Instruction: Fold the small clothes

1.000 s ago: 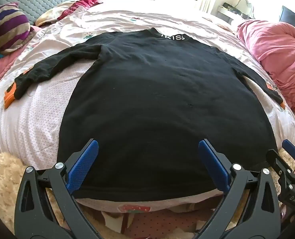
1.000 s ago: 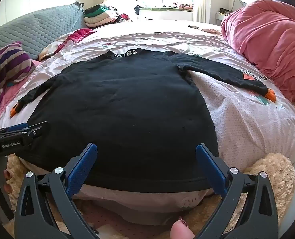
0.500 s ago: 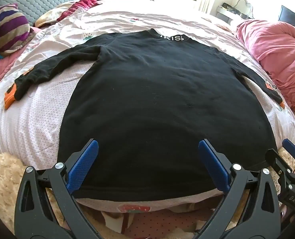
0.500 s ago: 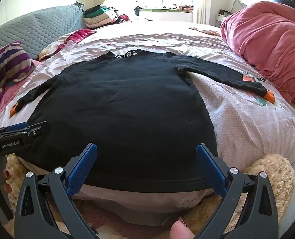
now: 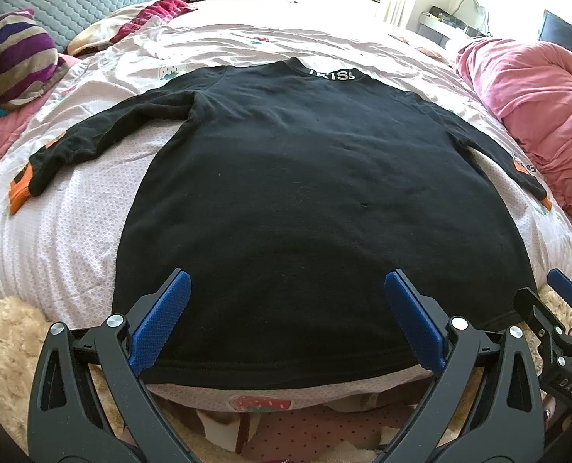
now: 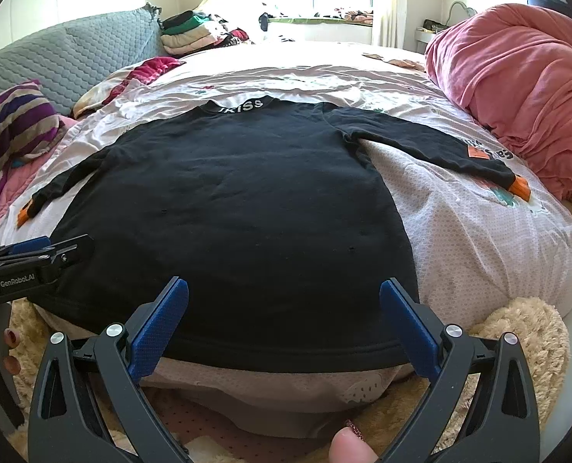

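Black sweater [image 5: 317, 193] lies flat; left tongs [image 5: 286, 308] and right tongs [image 6: 284, 312] spread wide, empty.

left gripper [image 5: 286, 320]: jaws spread wide, nothing between the blue pads [image 5: 158, 320], pointed forward and low | right gripper [image 6: 284, 324]: jaws likewise wide apart, empty, level with the left and just beside it | fingertip [image 6: 349, 445] showed under the right gripper
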A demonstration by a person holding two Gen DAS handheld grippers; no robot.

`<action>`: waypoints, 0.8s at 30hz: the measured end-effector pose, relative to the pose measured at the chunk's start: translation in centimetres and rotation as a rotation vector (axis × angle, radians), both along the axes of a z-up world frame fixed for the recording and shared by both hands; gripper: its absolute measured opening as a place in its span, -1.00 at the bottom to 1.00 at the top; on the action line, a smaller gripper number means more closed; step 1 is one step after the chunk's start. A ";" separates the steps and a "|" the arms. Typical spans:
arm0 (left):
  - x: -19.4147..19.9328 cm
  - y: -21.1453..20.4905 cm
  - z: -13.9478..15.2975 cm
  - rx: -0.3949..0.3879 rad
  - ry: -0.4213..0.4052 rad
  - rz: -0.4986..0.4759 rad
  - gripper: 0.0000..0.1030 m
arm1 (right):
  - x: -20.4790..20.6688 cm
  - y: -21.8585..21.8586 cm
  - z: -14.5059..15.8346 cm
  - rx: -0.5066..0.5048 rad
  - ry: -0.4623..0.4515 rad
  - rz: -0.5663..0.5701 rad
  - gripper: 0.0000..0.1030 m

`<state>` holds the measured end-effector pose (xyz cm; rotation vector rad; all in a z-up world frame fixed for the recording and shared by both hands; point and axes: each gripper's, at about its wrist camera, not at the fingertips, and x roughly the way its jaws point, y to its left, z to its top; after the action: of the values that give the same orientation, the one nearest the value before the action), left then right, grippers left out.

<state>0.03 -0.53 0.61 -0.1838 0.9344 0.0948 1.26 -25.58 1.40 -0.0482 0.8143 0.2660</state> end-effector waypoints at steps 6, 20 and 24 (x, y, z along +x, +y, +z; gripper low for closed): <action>0.0 0.0 0.0 0.001 -0.001 0.000 0.84 | -0.1 0.0 0.0 -0.002 -0.004 -0.002 0.92; -0.1 -0.1 0.2 0.003 -0.004 -0.002 0.84 | -0.1 -0.1 0.2 -0.004 -0.008 -0.005 0.92; -0.1 -0.1 0.1 0.004 -0.005 -0.001 0.84 | -0.2 -0.1 0.1 -0.005 -0.008 -0.003 0.92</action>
<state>-0.06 -0.66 0.75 -0.1802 0.9292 0.0952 1.11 -25.68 1.54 -0.0523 0.8065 0.2609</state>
